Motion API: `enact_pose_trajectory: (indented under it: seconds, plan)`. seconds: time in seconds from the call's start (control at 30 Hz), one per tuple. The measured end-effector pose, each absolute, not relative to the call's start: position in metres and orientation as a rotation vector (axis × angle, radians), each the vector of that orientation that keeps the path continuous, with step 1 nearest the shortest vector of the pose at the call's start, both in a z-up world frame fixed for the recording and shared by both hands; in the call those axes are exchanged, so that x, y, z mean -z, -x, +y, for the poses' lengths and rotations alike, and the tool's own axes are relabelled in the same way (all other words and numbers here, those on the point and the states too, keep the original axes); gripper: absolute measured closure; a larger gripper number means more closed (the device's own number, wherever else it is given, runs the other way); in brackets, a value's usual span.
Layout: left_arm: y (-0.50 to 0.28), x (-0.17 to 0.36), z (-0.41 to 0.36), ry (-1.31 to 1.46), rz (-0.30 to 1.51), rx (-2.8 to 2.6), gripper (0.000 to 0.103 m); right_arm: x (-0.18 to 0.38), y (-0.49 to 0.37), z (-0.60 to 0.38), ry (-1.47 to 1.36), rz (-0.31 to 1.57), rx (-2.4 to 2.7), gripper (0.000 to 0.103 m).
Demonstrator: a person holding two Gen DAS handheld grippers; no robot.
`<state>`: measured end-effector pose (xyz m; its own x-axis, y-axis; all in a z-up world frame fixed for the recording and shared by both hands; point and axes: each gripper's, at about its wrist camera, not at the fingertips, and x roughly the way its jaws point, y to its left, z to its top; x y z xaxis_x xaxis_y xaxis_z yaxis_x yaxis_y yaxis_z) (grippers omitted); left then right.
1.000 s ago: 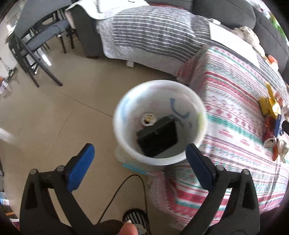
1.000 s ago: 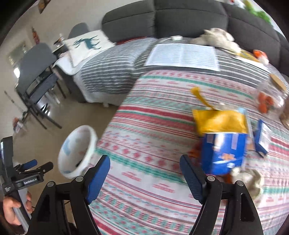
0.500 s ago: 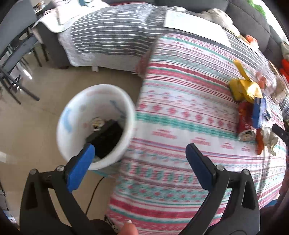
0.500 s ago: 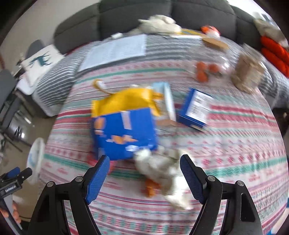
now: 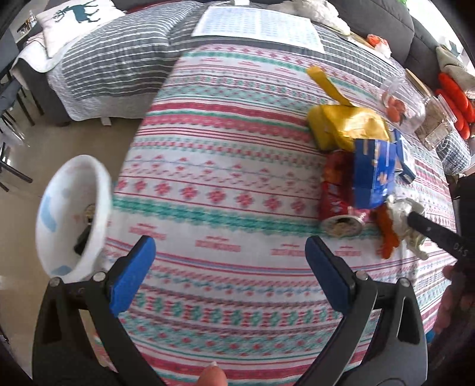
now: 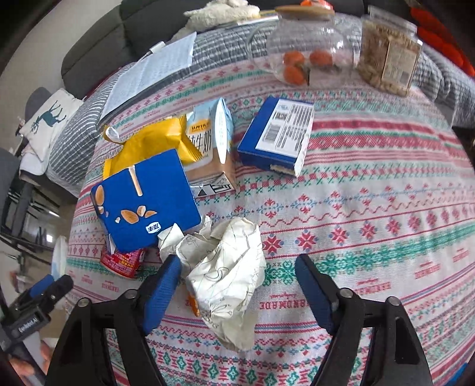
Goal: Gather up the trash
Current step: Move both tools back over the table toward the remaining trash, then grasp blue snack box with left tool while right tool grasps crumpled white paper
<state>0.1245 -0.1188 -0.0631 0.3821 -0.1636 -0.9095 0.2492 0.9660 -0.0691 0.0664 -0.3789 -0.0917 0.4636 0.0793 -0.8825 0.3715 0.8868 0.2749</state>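
Observation:
A pile of trash lies on the patterned tablecloth (image 6: pixel 371 213): crumpled white paper (image 6: pixel 228 267), a blue almond carton (image 6: pixel 145 199), a yellow bag (image 6: pixel 148 142), a milk carton (image 6: pixel 210 142), a blue box (image 6: pixel 279 133) and a red can (image 6: pixel 121 261). My right gripper (image 6: pixel 237 288) is open, with the crumpled paper lying partly between its fingers. My left gripper (image 5: pixel 228 273) is open and empty above the cloth. The white trash bin (image 5: pixel 71 213) stands left of the table and holds dark items. The pile also shows in the left wrist view (image 5: pixel 365 166).
A glass jar with orange fruit (image 6: pixel 305 56) and a jar of nuts (image 6: pixel 389 59) stand at the table's far side. A paper sheet (image 5: pixel 258 26), a grey striped sofa cover (image 5: pixel 118 56) and a deer pillow (image 5: pixel 77 20) lie beyond. A chair (image 6: pixel 17 190) stands on the floor.
Both grippers swung from the bin toward the table. The right gripper came down close to the crumpled paper. The bin moved to the left edge of the left wrist view.

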Motion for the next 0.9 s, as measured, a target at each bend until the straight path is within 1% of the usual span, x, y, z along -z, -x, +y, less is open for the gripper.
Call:
enact_pose_trajectory:
  seconds: [0.07,0.1,0.2,0.27,0.33,0.47,0.63,0.77,0.8,0.83,0.9]
  plan:
    - [-0.124,0.062,-0.128,-0.068,1.145,0.284,0.003,0.096,-0.071,-0.380,-0.480,1.100,0.147,0.061]
    - [-0.124,0.061,-0.132,-0.060,1.140,0.296,0.003,0.096,-0.071,-0.379,-0.479,1.098,0.148,0.064]
    - [-0.124,0.058,-0.147,-0.047,1.119,0.347,0.003,0.089,-0.067,-0.387,-0.503,1.076,0.145,0.068]
    - [-0.127,0.057,-0.157,-0.039,1.115,0.382,0.003,0.083,-0.060,-0.395,-0.509,1.049,0.164,0.069]
    - [-0.132,0.054,-0.169,-0.025,1.110,0.420,0.011,0.076,-0.051,-0.405,-0.514,1.025,0.193,0.069]
    - [-0.138,0.053,-0.190,-0.018,1.087,0.496,0.019,0.066,-0.034,-0.423,-0.533,0.990,0.218,0.069]
    - [-0.148,0.063,-0.210,0.034,1.114,0.569,0.034,0.061,-0.022,-0.439,-0.524,0.980,0.245,0.069]
    - [-0.154,0.068,-0.219,0.068,1.106,0.607,0.041,0.063,-0.017,-0.451,-0.529,0.991,0.251,0.069]
    - [-0.154,0.070,-0.220,0.071,1.104,0.610,0.045,0.063,-0.016,-0.452,-0.528,0.991,0.252,0.069]
    - [-0.155,0.072,-0.221,0.074,1.108,0.611,0.052,0.063,-0.015,-0.454,-0.528,0.991,0.252,0.069]
    - [-0.156,0.075,-0.221,0.088,1.118,0.611,0.056,0.062,-0.017,-0.455,-0.528,0.990,0.251,0.069]
